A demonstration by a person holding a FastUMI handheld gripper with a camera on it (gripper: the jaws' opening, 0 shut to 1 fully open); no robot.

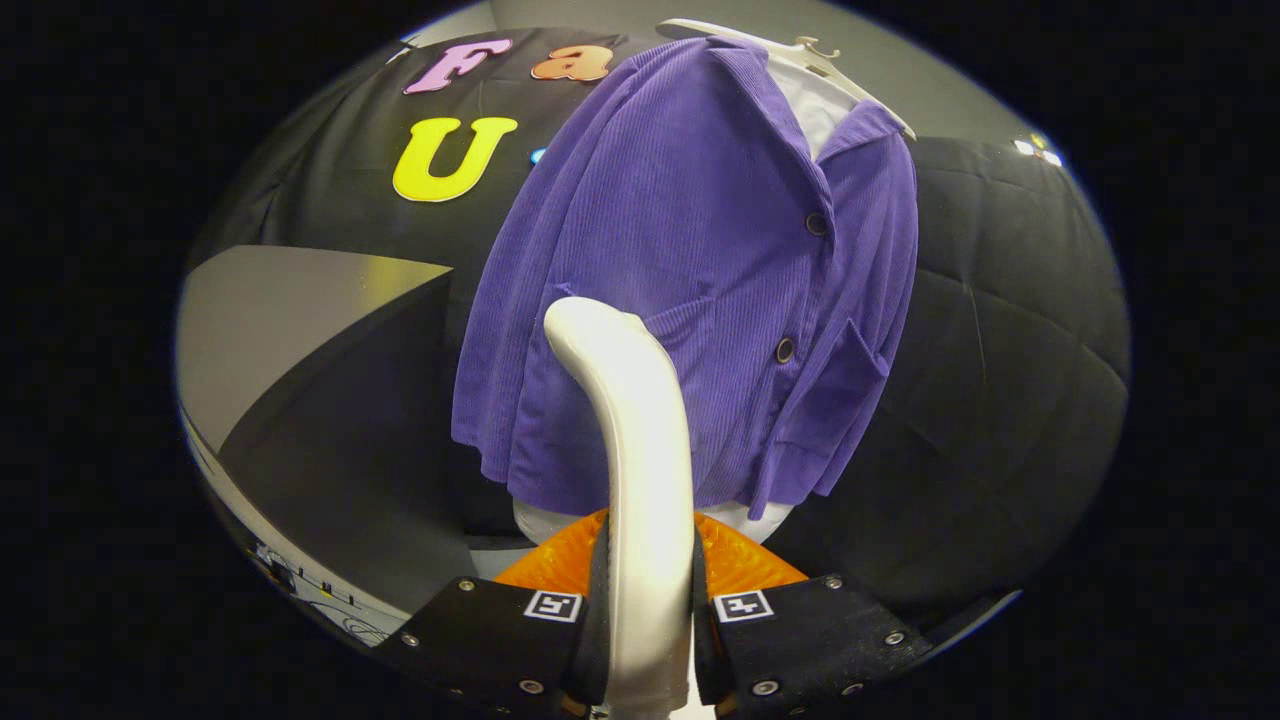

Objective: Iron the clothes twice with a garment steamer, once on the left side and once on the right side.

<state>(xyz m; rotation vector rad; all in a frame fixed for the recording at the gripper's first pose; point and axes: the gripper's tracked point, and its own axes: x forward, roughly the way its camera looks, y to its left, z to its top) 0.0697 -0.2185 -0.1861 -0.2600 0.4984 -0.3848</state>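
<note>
- Gripper (648, 610) comes first because it carries the tool: both fingers press on the white handle of the garment steamer (630, 440), one on each side, so the grip is narrow and firm. I think the handle is held low so that the curved head stands up and leans toward the cloth.
- Largest thing ahead is the purple jacket (700, 260), of ribbed cloth, hanging just beyond the steamer head. It hangs open in front of the dark booth wall, so its whole front can be reached from the near side.
- Left of the jacket, a grey bench (280, 320) stands apart from it.
- At the far top, a white hanger (800, 50) holds the jacket by the shoulders, which keeps the cloth falling straight for steaming.
- Under the hem, a white form (770, 518) shows a little; I cannot tell what it is.
- Two dark buttons (816, 224) sit on the front edge, with a patch pocket (850, 375) to the right of the lower one.
- Steamer head rises in front of the left half of the jacket, near the middle of its height; whether it touches the cloth I cannot tell. In my judgement the left side is in work, and the right side may follow.
</note>
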